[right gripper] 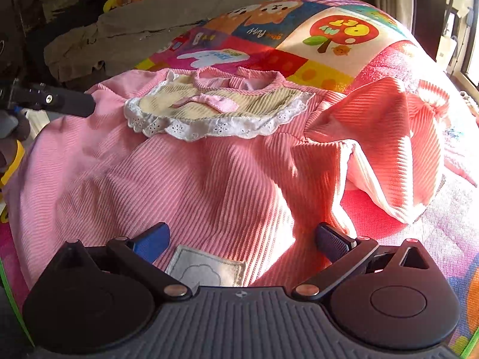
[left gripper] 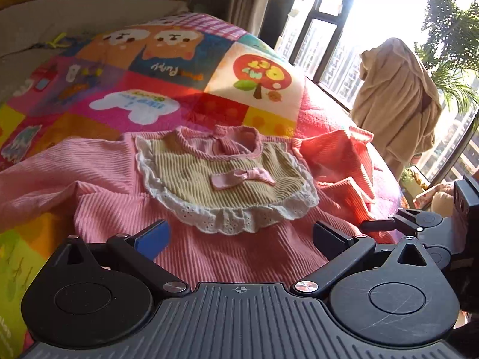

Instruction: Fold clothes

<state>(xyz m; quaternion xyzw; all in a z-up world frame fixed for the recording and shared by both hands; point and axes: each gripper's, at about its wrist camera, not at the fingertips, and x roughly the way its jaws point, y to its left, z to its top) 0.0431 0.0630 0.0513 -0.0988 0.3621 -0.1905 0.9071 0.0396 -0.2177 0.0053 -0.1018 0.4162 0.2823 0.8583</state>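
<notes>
We've got the pink dress (left gripper: 209, 257) lying front-up on the cartoon blanket (left gripper: 125, 68), neckline at far end, hem near us. Cream bib collar (left gripper: 221, 179) w/ pink bow (left gripper: 242, 178) sits on the chest. Left gripper (left gripper: 241, 233) hovers over the skirt, jaws wide apart, nothing btwn them. Right gripper (right gripper: 242, 239) same: jaws spread, empty, over lower skirt. Right sleeve (right gripper: 389, 137) is crumpled and flipped up. Only right cam shows the white patch (right gripper: 206, 269) near the hem. Only left cam shows window (left gripper: 344, 30), beige cloth draped (left gripper: 398, 101) far right, plant (left gripper: 455, 39).
</notes>
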